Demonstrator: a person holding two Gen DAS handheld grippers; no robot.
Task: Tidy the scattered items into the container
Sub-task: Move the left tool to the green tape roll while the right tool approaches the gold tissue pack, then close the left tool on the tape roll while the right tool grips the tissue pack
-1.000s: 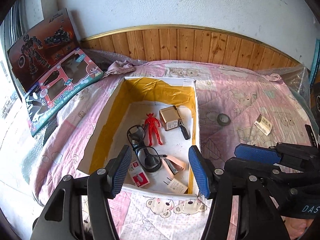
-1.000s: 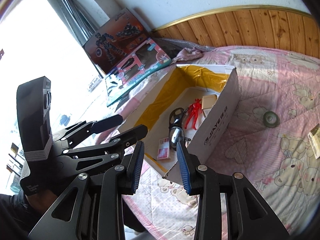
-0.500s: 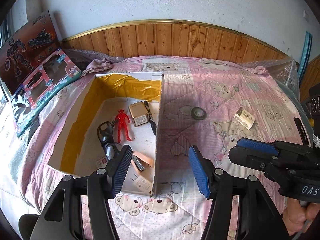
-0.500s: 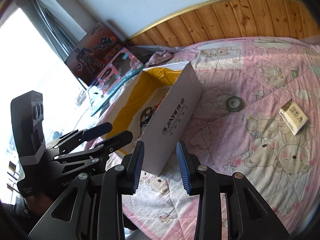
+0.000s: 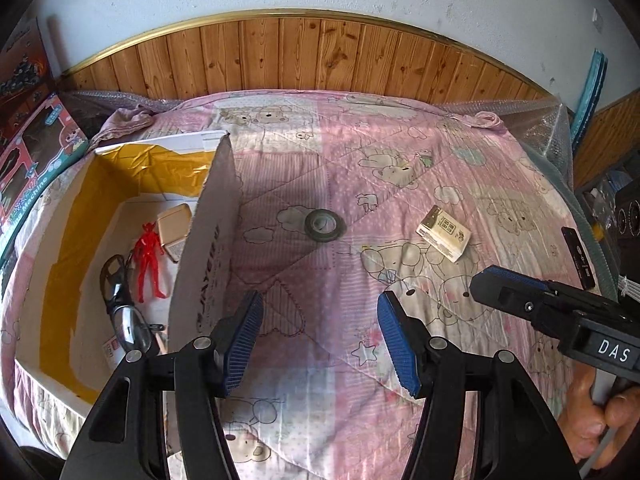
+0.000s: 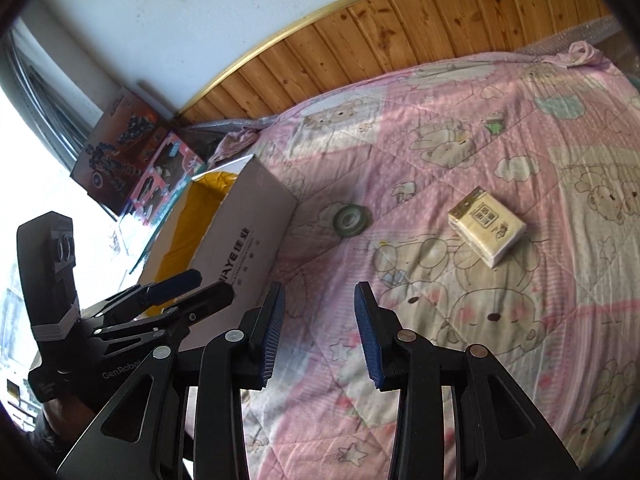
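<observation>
Spreading across both views is the pink bear-print quilt (image 5: 400,184) on the bed, and at about 9 o'clock in the left wrist view stands the open cardboard box (image 5: 204,264) with its yellow-taped inner walls, the container for this job. Already inside it lie a pair of dark goggles (image 5: 120,304), a red toy figure (image 5: 148,256) and a small tan box (image 5: 174,224), so the tidying looks partly done. 2 items are out on the quilt: a pack of tissues (image 6: 486,226) at about 2 o'clock in the right wrist view, well apart from the box, and a roll of dark tape (image 6: 352,220) at 12 o'clock, near the box's outer wall but not touching it. A slim black object (image 5: 578,258) lies at the quilt's right edge; I cannot tell what it is. The left gripper (image 5: 320,332) hangs over bare quilt with its jaws wide and nothing between them; the right gripper (image 6: 320,332) is likewise parted and empty, aimed between tape and tissues. The step in hand reads as choosing and approaching the next pickup. The next move probably calls for lowering 1 gripper over the tape or the tissue pack, straddling it squarely; the soft quilt may let a flat roll sink, so the fingertips would need to press down beside it.
</observation>
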